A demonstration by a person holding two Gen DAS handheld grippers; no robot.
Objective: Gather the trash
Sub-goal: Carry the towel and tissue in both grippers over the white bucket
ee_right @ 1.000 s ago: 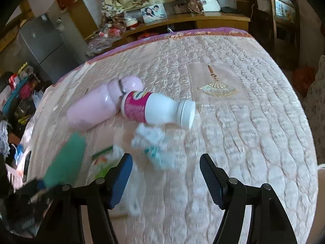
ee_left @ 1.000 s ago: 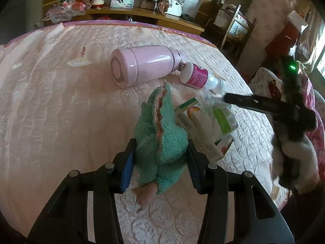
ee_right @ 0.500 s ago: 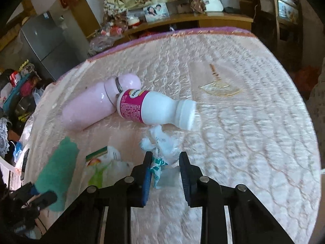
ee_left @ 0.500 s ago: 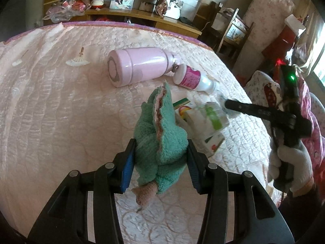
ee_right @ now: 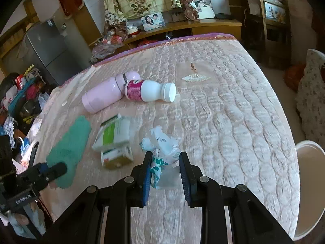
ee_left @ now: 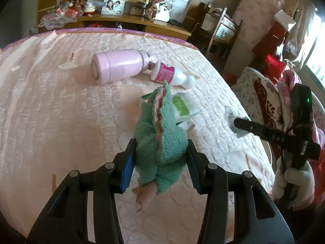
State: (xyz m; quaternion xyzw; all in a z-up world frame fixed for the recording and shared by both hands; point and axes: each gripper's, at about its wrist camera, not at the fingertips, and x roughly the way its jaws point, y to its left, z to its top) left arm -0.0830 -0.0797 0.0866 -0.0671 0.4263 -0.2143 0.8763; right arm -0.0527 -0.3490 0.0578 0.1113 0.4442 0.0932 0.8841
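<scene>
A crumpled wrapper (ee_right: pixel 164 152) is clamped by the right gripper (ee_right: pixel 165 172), and a green cloth (ee_left: pixel 160 142) by the left gripper (ee_left: pixel 160 168), above the bed (ee_right: pixel 233 122).

A second ago the right gripper (ee_right: pixel 165 174) stood wide open over the crumpled white plastic wrapper with teal print (ee_right: pixel 163 150); now its jaws are clamped on it, the wrapper bunched between the blue pads. In the left wrist view that gripper and wrapper have pulled away from the white-and-green cartons (ee_left: pixel 182 109) toward 3 o'clock, leaving them uncovered. The lying pink steel flask (ee_left: pixel 118 66) and white bottle with magenta label (ee_left: pixel 172 76) now sit farther toward 12 o'clock.
</scene>
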